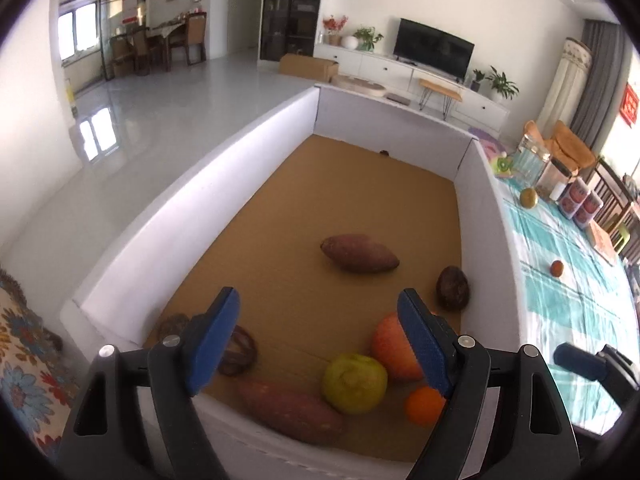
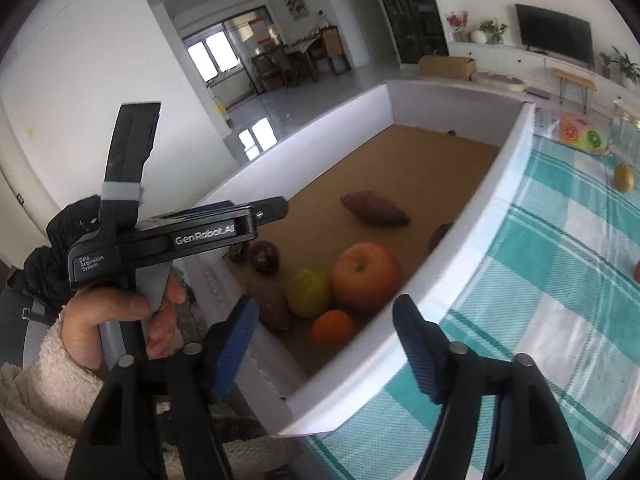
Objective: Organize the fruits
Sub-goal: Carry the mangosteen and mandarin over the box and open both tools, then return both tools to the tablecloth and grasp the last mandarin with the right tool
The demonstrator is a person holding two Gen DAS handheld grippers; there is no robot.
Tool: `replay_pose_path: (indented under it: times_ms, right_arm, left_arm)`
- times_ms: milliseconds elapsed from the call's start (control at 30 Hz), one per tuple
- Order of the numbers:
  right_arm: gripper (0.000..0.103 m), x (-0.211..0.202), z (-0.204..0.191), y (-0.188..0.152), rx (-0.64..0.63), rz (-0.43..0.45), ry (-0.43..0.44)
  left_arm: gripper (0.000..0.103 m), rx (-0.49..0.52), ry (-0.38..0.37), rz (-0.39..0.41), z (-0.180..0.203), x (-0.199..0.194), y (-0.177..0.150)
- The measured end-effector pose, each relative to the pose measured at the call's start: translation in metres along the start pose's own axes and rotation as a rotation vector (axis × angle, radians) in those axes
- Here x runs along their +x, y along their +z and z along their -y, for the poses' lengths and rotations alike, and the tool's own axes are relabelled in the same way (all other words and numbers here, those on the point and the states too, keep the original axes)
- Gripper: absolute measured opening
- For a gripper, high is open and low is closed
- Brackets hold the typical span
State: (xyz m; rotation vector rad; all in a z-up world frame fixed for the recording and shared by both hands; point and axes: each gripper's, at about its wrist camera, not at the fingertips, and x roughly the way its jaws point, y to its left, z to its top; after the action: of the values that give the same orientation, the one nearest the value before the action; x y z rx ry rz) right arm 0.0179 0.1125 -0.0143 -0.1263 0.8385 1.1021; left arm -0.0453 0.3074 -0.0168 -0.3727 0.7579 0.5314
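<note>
A white-walled box [image 1: 208, 216] with a brown cardboard floor holds the produce. Near its front lie an apple [image 1: 390, 350], a green citrus fruit [image 1: 354, 384], a small orange [image 1: 422, 406] and a sweet potato [image 1: 290, 408]; another sweet potato [image 1: 360, 254] lies mid-box. My left gripper [image 1: 320, 344] is open and empty above the front of the box. My right gripper [image 2: 326, 350] is open and empty, hovering over the box's near corner [image 2: 320, 404], with the apple [image 2: 366, 276], green fruit [image 2: 308, 292] and orange [image 2: 332, 326] just beyond it.
Dark round fruits [image 1: 452, 288] [image 1: 240, 350] lie in the box. On the teal checked tablecloth [image 1: 560, 300] right of the box sit a small reddish fruit [image 1: 556, 268], a yellowish fruit [image 1: 528, 198], jars and cans [image 1: 576, 200]. The left device [image 2: 160, 236] shows in the right view.
</note>
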Motion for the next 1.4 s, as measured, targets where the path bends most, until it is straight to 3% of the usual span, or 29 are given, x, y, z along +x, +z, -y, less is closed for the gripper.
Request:
replay_pose_path:
  times_ms: [133, 300, 400, 500, 633, 800, 967, 1400]
  right_arm:
    - [0.088, -0.04, 0.068, -0.025, 0.072, 0.11, -0.226]
    - [0.088, -0.071, 0.166, -0.077, 0.198, 0.091, -0.651]
    - [0.088, -0.096, 0.217, -0.108, 0.357, 0.1, -0.762]
    - [0.088, -0.117, 0.24, -0.136, 0.417, 0.096, -0.862]
    - [0.088, -0.125, 0.255, -0.149, 0.468, 0.06, -0.855]
    - [0.088, -0.119, 0.258, -0.153, 0.515, 0.044, -0.817]
    - [0.089, -0.126, 0.266, -0.157, 0.575, 0.085, -0.777]
    - [0.093, -0.125, 0.264, -0.157, 0.575, 0.084, -0.764]
  left_arm:
    - [0.083, 0.051, -0.122, 0.059, 0.038, -0.016, 0.004]
    - [0.086, 0.169, -0.317, 0.058, 0.109, -0.029, -0.001]
    - [0.086, 0.269, -0.426, 0.009, 0.162, -0.028, -0.014]
    - [0.086, 0.355, -0.509, -0.075, 0.211, -0.024, -0.035]
    - [0.086, 0.427, -0.543, -0.162, 0.258, -0.011, -0.064]
    - [0.086, 0.466, -0.49, -0.206, 0.28, -0.001, -0.087]
    - [0.086, 0.478, -0.414, -0.202, 0.277, 0.02, -0.09]
    - [0.086, 0.48, -0.268, -0.125, 0.273, 0.099, -0.068]
